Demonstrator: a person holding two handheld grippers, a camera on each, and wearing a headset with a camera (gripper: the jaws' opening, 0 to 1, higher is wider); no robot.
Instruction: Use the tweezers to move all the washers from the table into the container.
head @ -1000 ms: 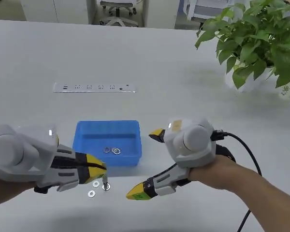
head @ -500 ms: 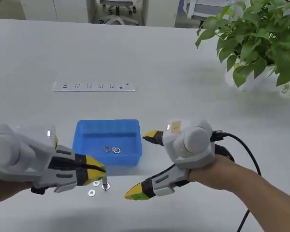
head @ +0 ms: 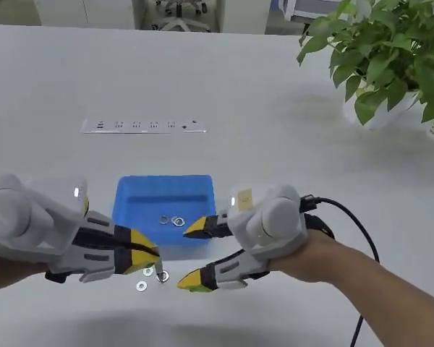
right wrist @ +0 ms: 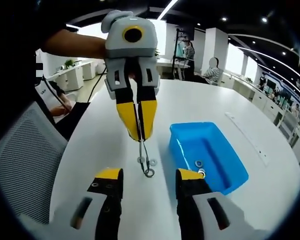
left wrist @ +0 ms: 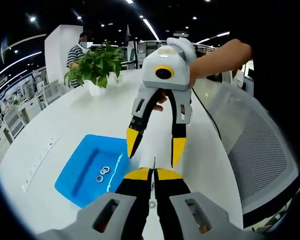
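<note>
My left gripper is shut on thin metal tweezers, whose tips point down at a washer on the white table. Two more washers lie beside it. In the right gripper view the tweezers hang from the left gripper, their tips at the nearest washer. My right gripper stands open just right of the washers, holding nothing, its jaws facing the left gripper. The blue container sits just behind, with two washers inside.
A white power strip lies on the table beyond the container. A potted plant stands at the far right. A black cable trails from the right gripper. An office chair stands by the table edge.
My right gripper has moved left, closer to the washers and the left gripper, still open. The left gripper and tweezers have stayed over the washers.
</note>
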